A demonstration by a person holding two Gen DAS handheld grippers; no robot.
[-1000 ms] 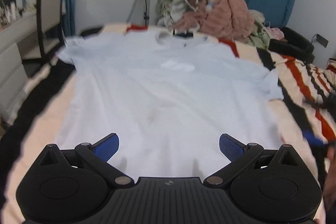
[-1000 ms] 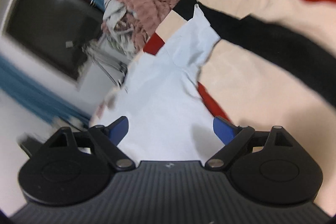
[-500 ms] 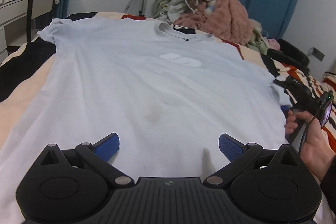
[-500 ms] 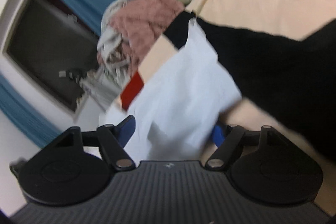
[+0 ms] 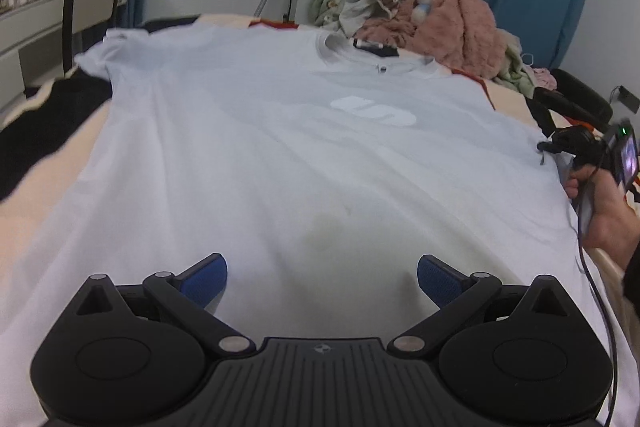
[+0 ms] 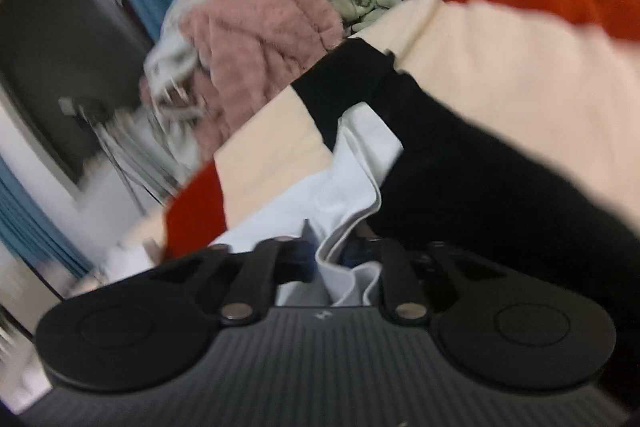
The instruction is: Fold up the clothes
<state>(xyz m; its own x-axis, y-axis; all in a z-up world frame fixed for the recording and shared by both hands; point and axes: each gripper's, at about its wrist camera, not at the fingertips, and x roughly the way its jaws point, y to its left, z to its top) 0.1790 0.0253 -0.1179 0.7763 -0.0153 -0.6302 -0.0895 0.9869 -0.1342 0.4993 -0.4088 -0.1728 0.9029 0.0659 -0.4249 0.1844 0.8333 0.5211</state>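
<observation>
Lying flat on the striped bed (image 5: 36, 183), the pale blue T-shirt (image 5: 280, 163) hides its near hem. Left claw (image 5: 322, 279) gapes empty; right claw (image 6: 334, 259), blurry, has just pinched the sleeve (image 6: 360, 163).

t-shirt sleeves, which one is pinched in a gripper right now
The sleeve on the person's right: the right gripper is shut on its bunched cloth. The other sleeve lies flat and untouched; the left gripper is open.

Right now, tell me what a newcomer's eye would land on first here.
A pale blue T-shirt spread flat over the striped bedspread fills the left wrist view. Behind its collar rises a heap of clothes topped with pink fleece. The right claw is shut on the shirt's sleeve; the left claw hangs open.
</observation>
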